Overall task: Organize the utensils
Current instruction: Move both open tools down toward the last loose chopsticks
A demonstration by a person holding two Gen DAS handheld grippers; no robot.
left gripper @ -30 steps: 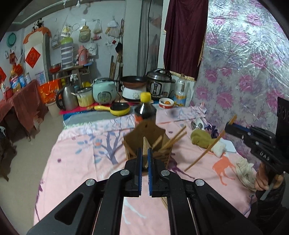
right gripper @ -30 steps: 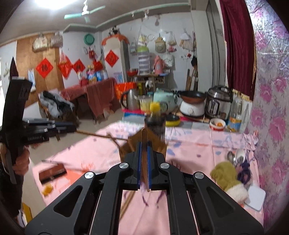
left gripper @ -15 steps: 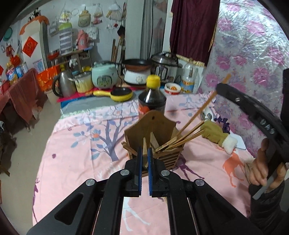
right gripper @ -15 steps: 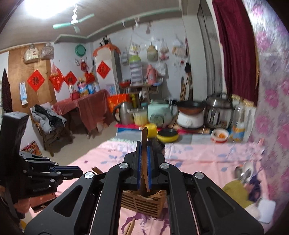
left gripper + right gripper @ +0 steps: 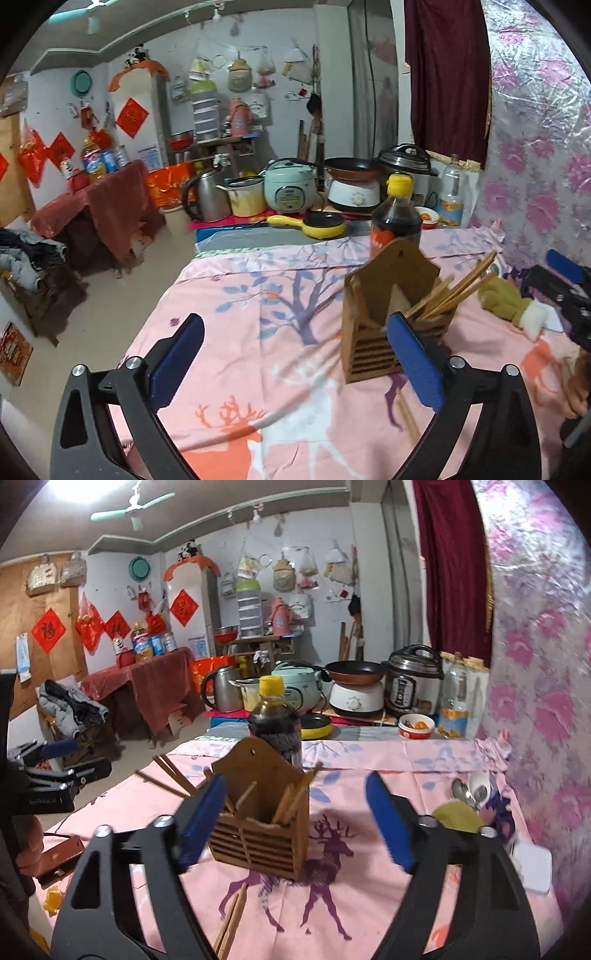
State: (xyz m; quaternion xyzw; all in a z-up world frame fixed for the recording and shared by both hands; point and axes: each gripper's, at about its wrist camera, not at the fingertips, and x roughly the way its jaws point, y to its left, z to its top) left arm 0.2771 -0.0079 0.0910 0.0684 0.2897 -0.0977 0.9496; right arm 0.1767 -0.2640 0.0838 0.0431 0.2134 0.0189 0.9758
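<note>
A wooden utensil holder (image 5: 384, 306) (image 5: 258, 812) stands on the pink tablecloth with several chopsticks (image 5: 454, 288) (image 5: 291, 797) leaning in it. My left gripper (image 5: 295, 358) hovers at the holder's near left, jaws opening wide, nothing between the pads. My right gripper (image 5: 295, 821) hangs just in front of the holder, jaws also opening, its left finger overlapping the holder's corner, pads pressing on nothing. Two loose chopsticks (image 5: 232, 919) lie on the cloth in front of the holder. Each gripper shows at the edge of the other's view: the right gripper (image 5: 569, 291) and the left gripper (image 5: 55, 775).
A dark sauce bottle (image 5: 275, 720) with a yellow cap stands right behind the holder. Metal spoons (image 5: 472, 790), a green glove (image 5: 458, 816) and a white pad (image 5: 532, 864) lie at the right. A brown case (image 5: 59, 856) sits at the left edge. Cookers and pots line the far end.
Both grippers were shut on a chopstick each; now both stand open with no stick in them. Both have sunk closer to the holder, which now holds more chopsticks.
</note>
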